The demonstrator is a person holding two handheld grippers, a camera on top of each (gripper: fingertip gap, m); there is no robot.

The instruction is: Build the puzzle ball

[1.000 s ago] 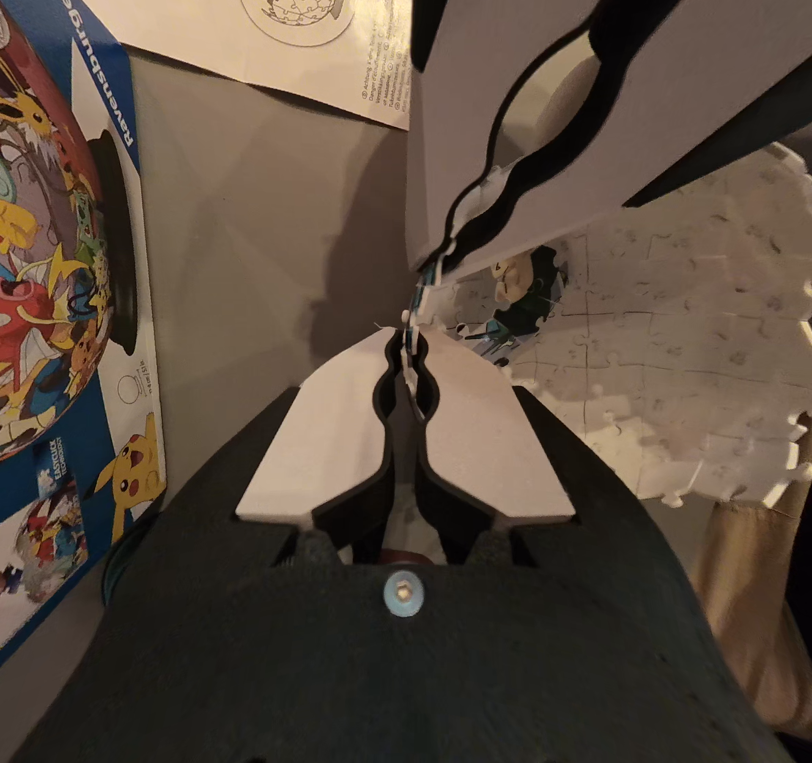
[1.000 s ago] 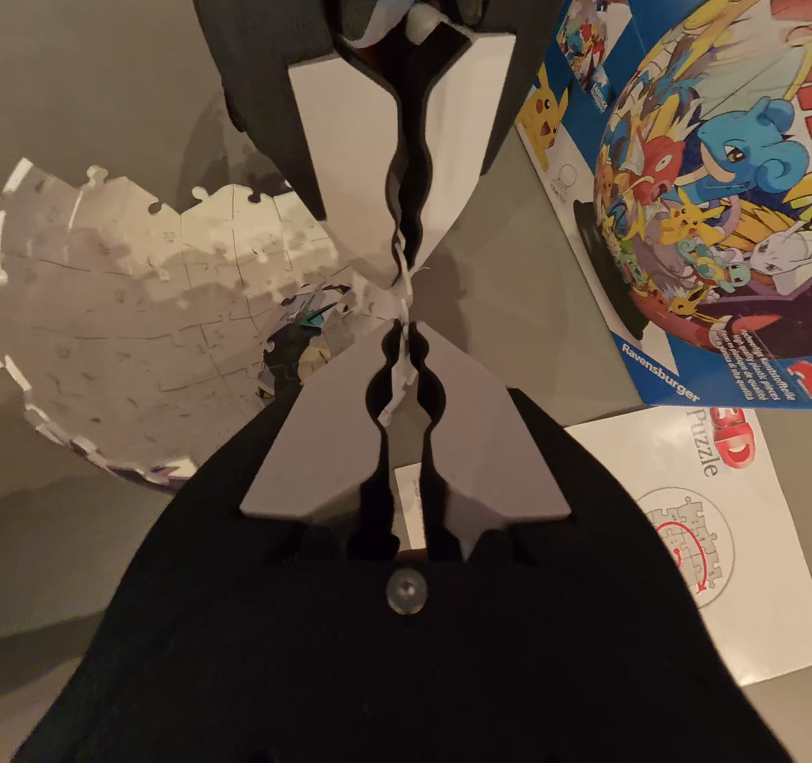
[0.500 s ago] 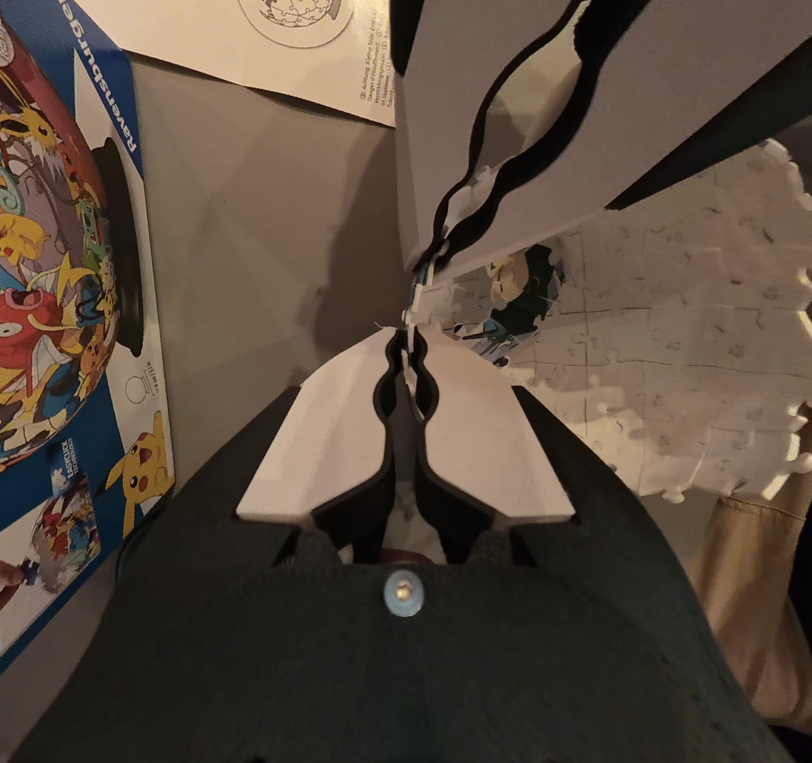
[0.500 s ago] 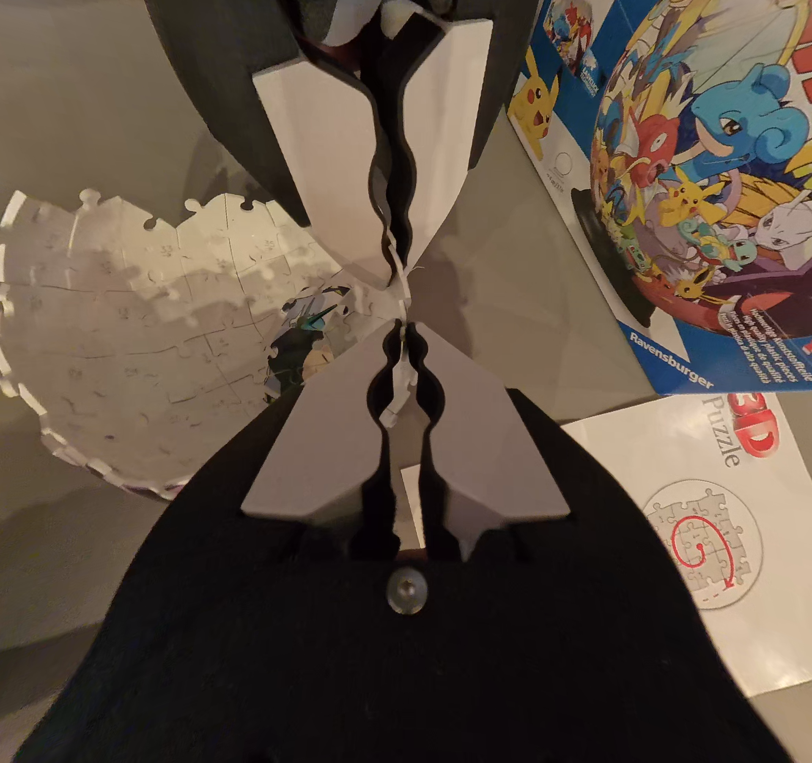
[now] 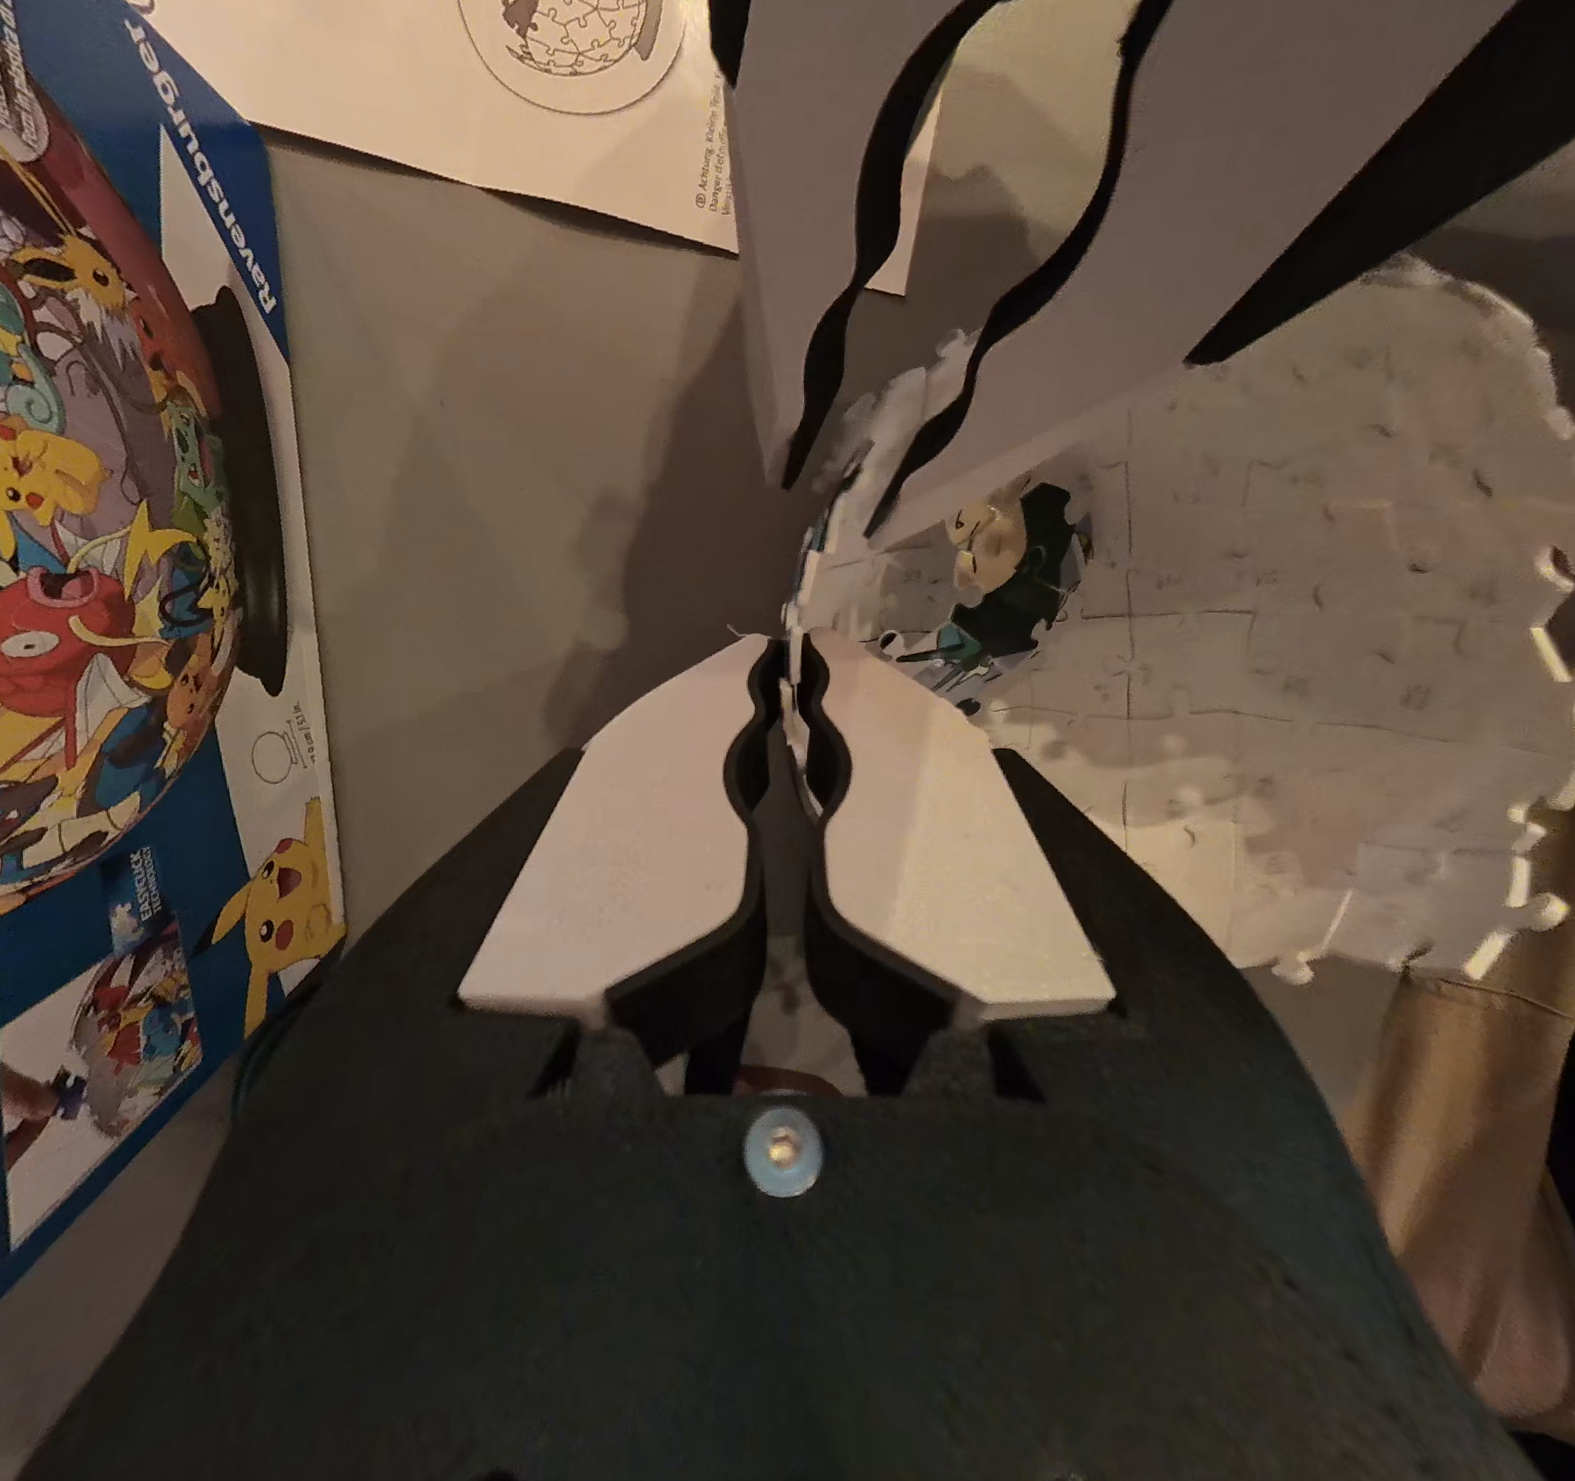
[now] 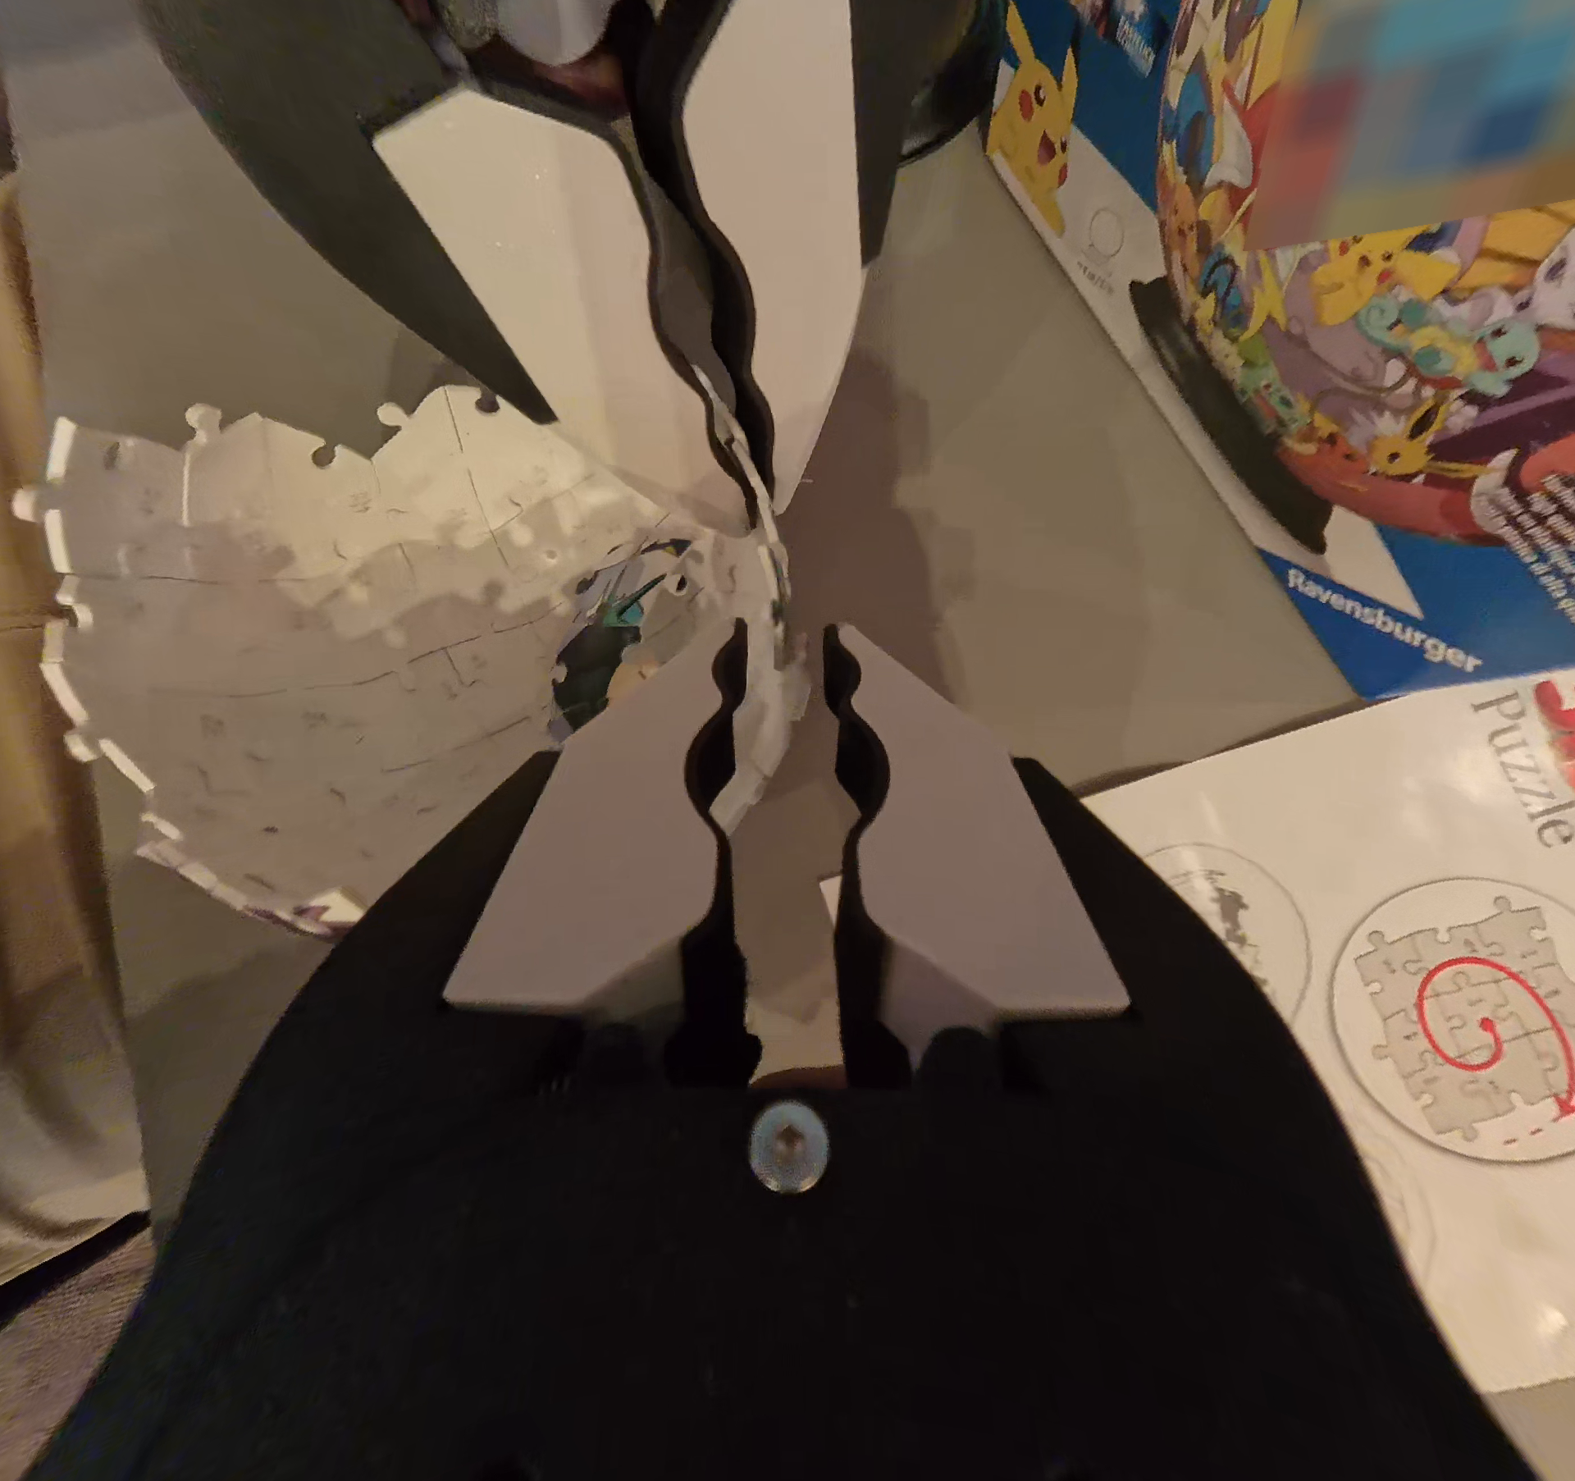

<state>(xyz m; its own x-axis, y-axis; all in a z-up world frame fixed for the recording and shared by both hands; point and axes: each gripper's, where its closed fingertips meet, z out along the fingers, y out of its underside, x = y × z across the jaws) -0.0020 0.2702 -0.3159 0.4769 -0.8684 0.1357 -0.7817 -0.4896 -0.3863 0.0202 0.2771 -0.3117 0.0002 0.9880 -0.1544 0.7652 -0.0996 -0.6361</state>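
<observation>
Currently the left gripper (image 5: 788,660) has its fingers clamped on the rim of the half-built puzzle ball (image 5: 1278,673), a white, bowl-shaped shell held above the grey surface (image 5: 511,460). Right gripper (image 6: 784,656): fingers parted, with the shell's edge standing between them; contact cannot be told. Both grippers meet tip to tip at the same stretch of rim. Puzzle box (image 5: 128,588) lies on the surface beside the instruction sheet (image 5: 511,33).
</observation>
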